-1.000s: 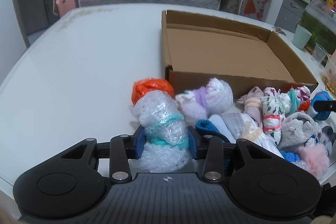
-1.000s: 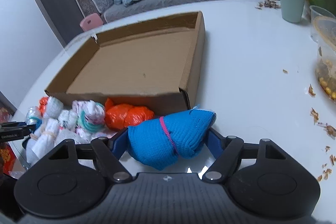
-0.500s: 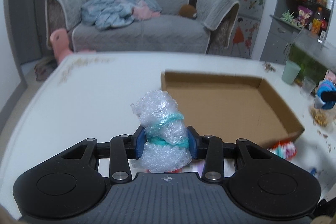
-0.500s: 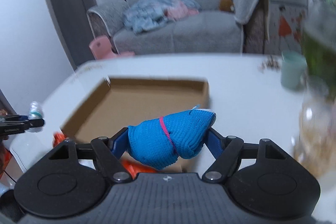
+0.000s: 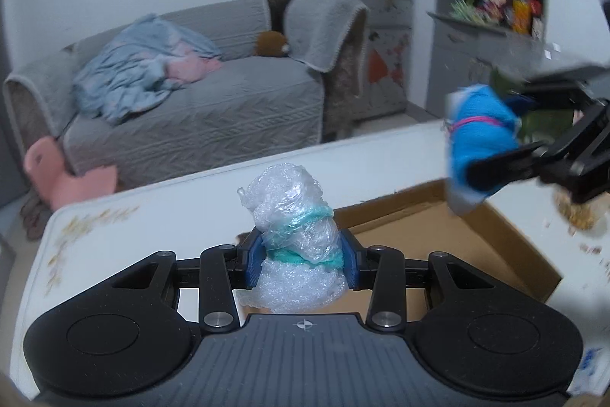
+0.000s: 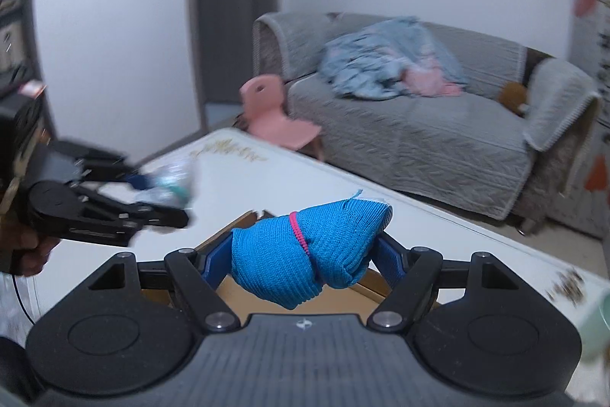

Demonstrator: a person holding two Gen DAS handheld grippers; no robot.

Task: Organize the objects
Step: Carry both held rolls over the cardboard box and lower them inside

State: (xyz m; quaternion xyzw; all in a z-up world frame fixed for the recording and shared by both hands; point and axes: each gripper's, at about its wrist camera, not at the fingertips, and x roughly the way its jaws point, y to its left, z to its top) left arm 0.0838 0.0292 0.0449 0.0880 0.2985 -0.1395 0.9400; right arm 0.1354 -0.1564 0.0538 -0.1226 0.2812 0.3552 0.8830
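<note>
A crinkled bubble-wrap bundle (image 5: 295,243), clear and lumpy with a teal band around its middle, stands upright, pinched between the blue pads of the left hand-held gripper (image 5: 301,256). The right hand-held gripper (image 6: 301,260) squeezes a ribbed blue knit roll (image 6: 305,250) tied with a thin pink elastic; the roll lies crosswise between its pads. Below and ahead of both lies a shallow brown cardboard box (image 5: 457,235), open-topped, on the glossy white bench (image 5: 133,227). Beyond the bench stands a grey quilted sofa (image 5: 213,117).
</note>
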